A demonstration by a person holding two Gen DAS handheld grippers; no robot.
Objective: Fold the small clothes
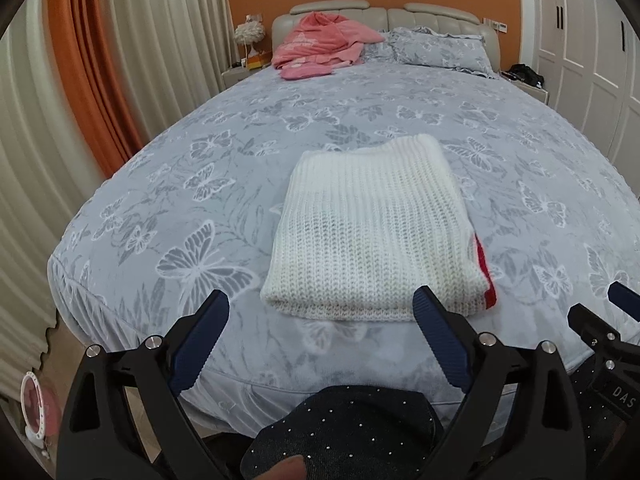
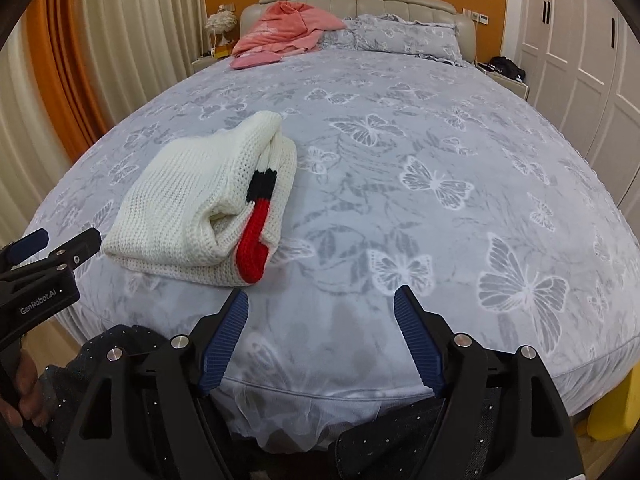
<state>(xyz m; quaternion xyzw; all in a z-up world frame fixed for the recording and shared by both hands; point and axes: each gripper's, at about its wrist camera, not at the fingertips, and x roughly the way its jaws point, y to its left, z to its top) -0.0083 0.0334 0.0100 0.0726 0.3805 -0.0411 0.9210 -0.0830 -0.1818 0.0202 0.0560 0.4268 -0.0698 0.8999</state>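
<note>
A white knitted sweater (image 1: 372, 228) lies folded into a neat rectangle near the foot of the bed; in the right wrist view (image 2: 192, 208) a red and black cuff (image 2: 256, 232) sticks out of its right side. My left gripper (image 1: 322, 300) is open and empty, held just short of the sweater's near edge. My right gripper (image 2: 320, 298) is open and empty, to the right of the sweater over bare bedding. The left gripper also shows at the left edge of the right wrist view (image 2: 56, 244).
The bed (image 1: 200, 184) has a grey butterfly-print cover. Pink clothes (image 1: 320, 44) and pillows (image 1: 440, 46) lie at the headboard. Curtains hang at the left, white wardrobe doors (image 2: 580, 60) stand at the right. The person's dark studded trousers (image 1: 352, 432) are below the grippers.
</note>
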